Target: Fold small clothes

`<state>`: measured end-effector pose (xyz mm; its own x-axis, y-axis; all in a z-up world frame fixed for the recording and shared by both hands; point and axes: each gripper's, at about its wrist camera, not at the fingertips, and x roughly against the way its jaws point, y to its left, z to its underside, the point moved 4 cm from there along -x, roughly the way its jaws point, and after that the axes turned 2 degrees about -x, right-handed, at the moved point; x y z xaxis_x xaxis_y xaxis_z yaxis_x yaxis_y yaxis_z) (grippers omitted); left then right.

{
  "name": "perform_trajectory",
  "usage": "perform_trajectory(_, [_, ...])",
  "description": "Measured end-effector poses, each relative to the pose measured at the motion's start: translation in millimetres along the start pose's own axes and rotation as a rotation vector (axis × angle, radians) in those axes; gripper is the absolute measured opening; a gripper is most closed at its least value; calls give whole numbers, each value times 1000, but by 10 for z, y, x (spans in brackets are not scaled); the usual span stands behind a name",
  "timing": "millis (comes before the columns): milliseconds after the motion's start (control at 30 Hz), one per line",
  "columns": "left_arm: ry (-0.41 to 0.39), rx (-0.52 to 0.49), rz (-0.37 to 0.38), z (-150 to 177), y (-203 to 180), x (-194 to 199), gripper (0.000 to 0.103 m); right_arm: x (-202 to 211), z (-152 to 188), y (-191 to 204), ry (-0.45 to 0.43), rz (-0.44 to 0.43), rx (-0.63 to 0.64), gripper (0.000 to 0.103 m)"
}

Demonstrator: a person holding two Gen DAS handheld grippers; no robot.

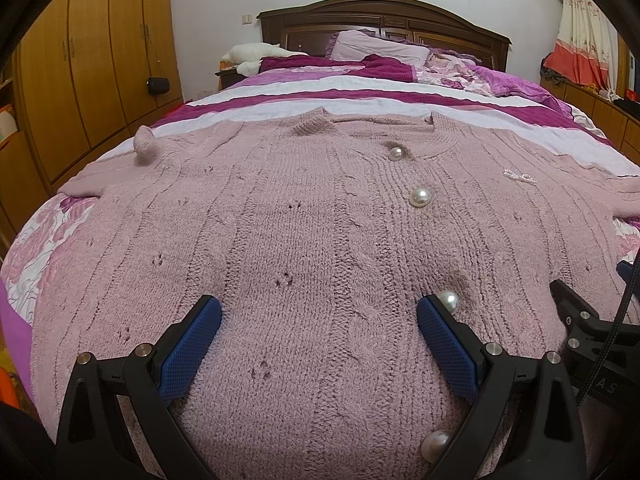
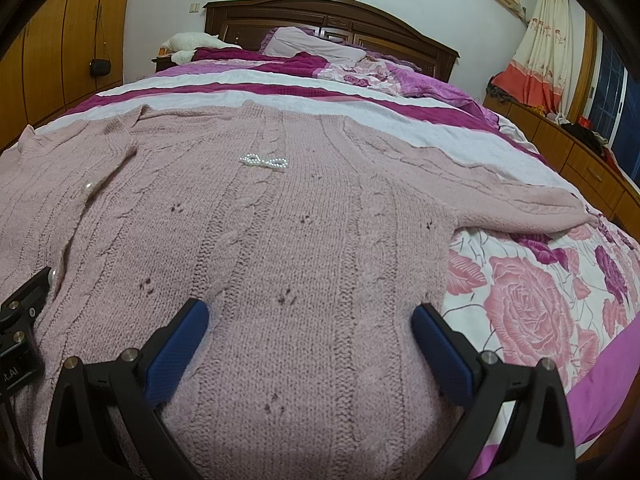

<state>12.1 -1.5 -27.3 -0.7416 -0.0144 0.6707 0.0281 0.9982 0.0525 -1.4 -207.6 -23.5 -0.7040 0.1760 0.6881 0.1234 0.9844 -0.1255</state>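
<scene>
Cardigan [image 1: 320, 220] lies flat under both wide-open, empty jaws, left gripper [image 1: 319, 320] and right gripper [image 2: 310, 326].

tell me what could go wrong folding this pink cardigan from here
1. The left gripper is open with one finger right beside a pearl button; closing there could pinch or pull it.
2. The pearl bow on the cardigan chest could snag in the loose knit when folded over.
3. The right sleeve lies spread out on the floral bedspread, so it may trail out of the fold.
</scene>
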Motion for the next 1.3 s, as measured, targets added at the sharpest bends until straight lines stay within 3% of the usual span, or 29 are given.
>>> perform_trajectory(400, [21,7,24,-17,9,-18,80,0,0,0,0,0,1,102])
perform_trajectory(567, [66,27,99,-104,65,-33,79,75,-43,23,2,0,30,102])
perform_trajectory(700, [88,61,151,-230,192,15,78,252,-182,127,-26,-73,25,102])
perform_trajectory(867, [46,119,144,-634,610,206,78,400,-356,439,-65,-122,82,102])
perform_trajectory(1000, [-37,118,37,-976,1088,249,78,330,-451,823,-42,-192,150,103])
perform_trajectory(1033, [-36,138,12,-1059,1293,213,76,307,-442,906,-36,-208,166,102])
perform_trajectory(1167, [-37,244,63,-1241,1904,28,68,147,-474,1156,-33,-233,225,103])
perform_trajectory(1300, [-45,380,-28,-1291,2633,-225,67,-95,-530,1342,17,-304,193,103])
